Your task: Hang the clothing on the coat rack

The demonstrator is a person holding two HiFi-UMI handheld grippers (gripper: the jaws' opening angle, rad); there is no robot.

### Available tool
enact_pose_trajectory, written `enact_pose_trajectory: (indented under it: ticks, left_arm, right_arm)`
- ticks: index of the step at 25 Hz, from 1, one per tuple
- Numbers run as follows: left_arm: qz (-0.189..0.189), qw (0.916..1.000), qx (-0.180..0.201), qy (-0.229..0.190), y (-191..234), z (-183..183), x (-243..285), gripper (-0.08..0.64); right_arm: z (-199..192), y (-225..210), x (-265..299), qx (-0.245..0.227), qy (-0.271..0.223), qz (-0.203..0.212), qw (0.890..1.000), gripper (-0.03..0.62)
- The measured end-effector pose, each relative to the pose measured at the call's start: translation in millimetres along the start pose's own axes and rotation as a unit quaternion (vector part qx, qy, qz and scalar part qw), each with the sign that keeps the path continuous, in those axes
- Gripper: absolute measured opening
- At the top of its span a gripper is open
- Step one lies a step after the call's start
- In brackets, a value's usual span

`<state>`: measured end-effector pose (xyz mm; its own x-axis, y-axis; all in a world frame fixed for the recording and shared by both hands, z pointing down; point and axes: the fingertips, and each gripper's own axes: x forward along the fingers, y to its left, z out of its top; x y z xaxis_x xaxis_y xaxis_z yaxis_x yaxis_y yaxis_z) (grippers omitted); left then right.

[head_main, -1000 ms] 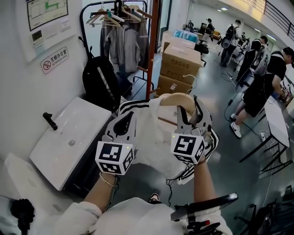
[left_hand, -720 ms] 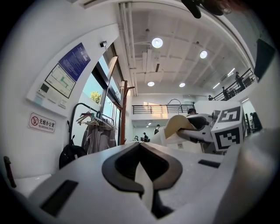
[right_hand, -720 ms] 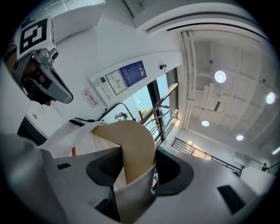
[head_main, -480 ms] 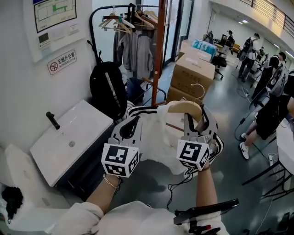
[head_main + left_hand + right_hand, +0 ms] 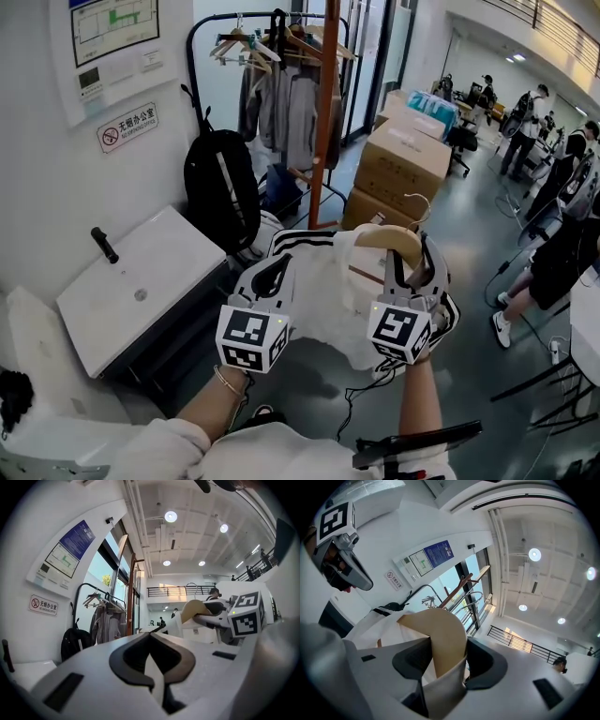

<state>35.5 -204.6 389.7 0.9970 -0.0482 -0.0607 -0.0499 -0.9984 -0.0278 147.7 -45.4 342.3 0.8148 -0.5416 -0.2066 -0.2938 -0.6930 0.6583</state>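
Note:
A white garment (image 5: pixel 323 300) with black stripes hangs on a wooden hanger (image 5: pixel 394 239) with a metal hook, carried between both grippers. My right gripper (image 5: pixel 408 267) is shut on the hanger's wooden shoulder (image 5: pixel 440 634) with the fabric draped over it. My left gripper (image 5: pixel 272 277) is shut on a fold of the white fabric (image 5: pixel 152 665). The black coat rack (image 5: pixel 272 28) stands ahead at the upper middle, holding grey jackets and several hangers. It also appears small in the left gripper view as the coat rack (image 5: pixel 101 606).
An orange post (image 5: pixel 325 112) rises just right of the rack. A black backpack (image 5: pixel 220 187) hangs by the wall, a white cabinet top (image 5: pixel 131 286) lies at left, and cardboard boxes (image 5: pixel 403 164) are stacked at right. People stand at the far right.
Both grippers have carried the garment and hanger forward towards the rack, which now looks nearer. Neither grip has changed.

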Motion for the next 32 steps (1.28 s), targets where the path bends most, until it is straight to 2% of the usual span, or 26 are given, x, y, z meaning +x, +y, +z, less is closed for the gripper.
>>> enact_pose_trajectory:
  ticks: [6, 10, 17, 23, 32]
  left_arm:
    - [-0.006, 1.0000, 0.001, 0.002, -5, -9, 27, 0.006]
    - [-0.002, 0.9999, 0.004, -0.013, -3, -4, 48, 0.007]
    - [0.003, 0.9990, -0.025, -0.038, -5, 7, 102, 0.006]
    - [0.004, 0.9987, -0.014, -0.049, -11, 15, 152, 0.006]
    - [0.024, 0.9986, -0.003, -0.046, -5, 16, 206, 0.007]
  right_arm:
    - [-20, -2, 18, 0.002, 0.004, 0.002, 1.000, 0.230]
    - [-25, -10, 31, -0.007, -0.002, -0.001, 1.000, 0.230]
    - [-47, -24, 66, -0.016, -0.014, 0.013, 1.000, 0.230]
    - [-61, -33, 108, -0.034, -0.033, 0.031, 0.998, 0.230]
    - [-83, -42, 165, -0.028, -0.053, 0.043, 0.997, 0.230]
